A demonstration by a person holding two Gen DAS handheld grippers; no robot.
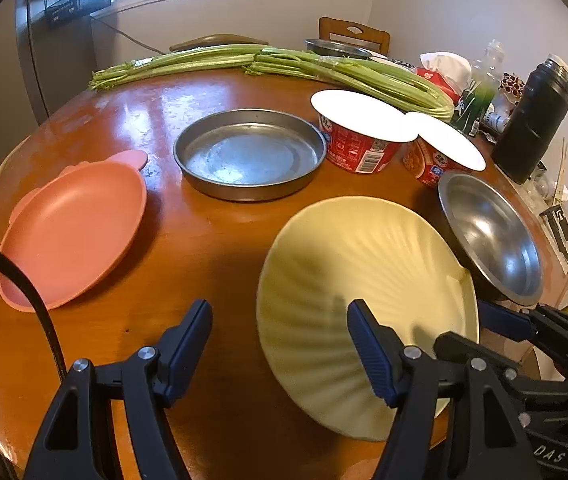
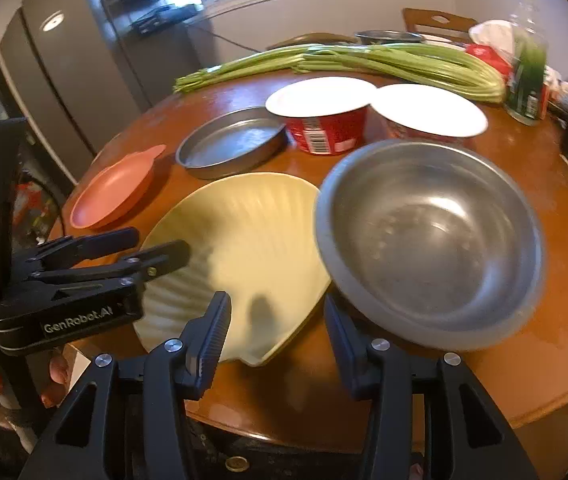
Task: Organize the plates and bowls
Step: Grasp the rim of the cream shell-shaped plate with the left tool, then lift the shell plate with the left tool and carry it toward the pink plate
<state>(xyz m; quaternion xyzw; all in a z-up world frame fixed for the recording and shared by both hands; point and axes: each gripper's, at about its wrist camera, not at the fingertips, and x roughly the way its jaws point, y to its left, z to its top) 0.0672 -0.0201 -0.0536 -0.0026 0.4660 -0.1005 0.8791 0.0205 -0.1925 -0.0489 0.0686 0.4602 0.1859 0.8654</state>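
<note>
The cream shell plate (image 1: 364, 280) lay at the table's (image 1: 212, 256) near edge, touching the steel bowl (image 2: 432, 240) on its right. My left gripper (image 1: 280, 344) hung part-open and empty, one finger over the plate's rim; my right gripper (image 2: 276, 332), also part-open and empty, hovered over the gap where plate met bowl. I judged a clean rim grip best, jaws straddling the edge squarely. I counted one pink plate (image 1: 76, 228), one steel pan (image 1: 250, 154), two noodle cups (image 1: 360, 132).
</note>
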